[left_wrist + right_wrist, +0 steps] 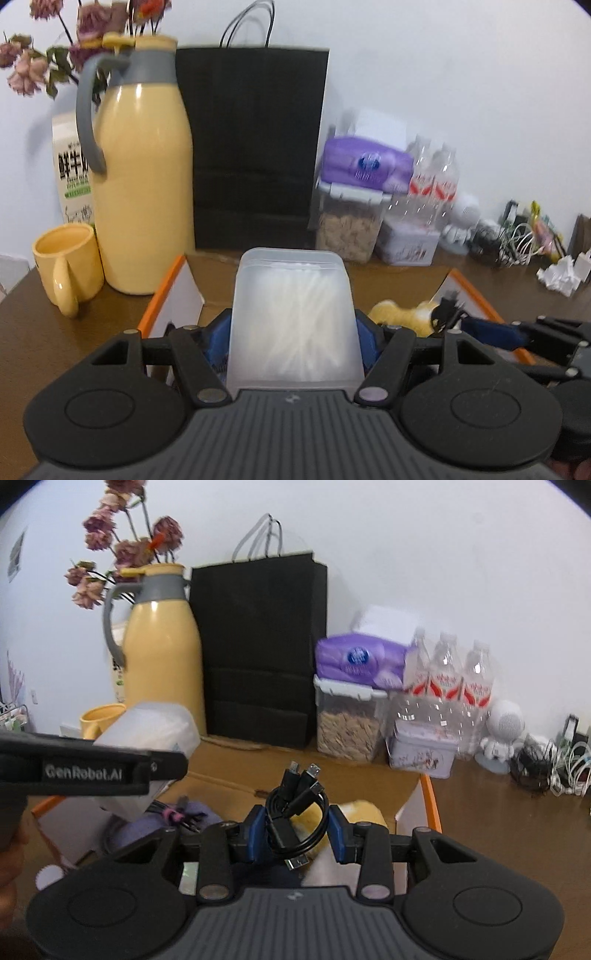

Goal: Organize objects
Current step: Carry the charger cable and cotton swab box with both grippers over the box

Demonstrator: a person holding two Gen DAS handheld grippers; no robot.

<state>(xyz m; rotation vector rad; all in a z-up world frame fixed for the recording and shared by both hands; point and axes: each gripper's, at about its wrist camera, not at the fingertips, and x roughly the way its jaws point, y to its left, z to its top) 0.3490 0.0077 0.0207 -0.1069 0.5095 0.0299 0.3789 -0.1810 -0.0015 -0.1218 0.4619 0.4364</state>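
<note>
Left gripper (pixel 293 332) is clamping the swab box (pixel 293 317), right gripper (pixel 298 834) the cable coil (pixel 299 812); both are hovering over the cardboard box (pixel 424 797) just below.

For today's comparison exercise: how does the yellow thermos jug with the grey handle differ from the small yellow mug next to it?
The yellow thermos jug is far taller than the small yellow mug. The jug is closed by a lid with a grey collar; the mug is open-topped. The jug's handle is grey, the mug's yellow. Both stand upright on the brown table and share a pale yellow colour.
</note>
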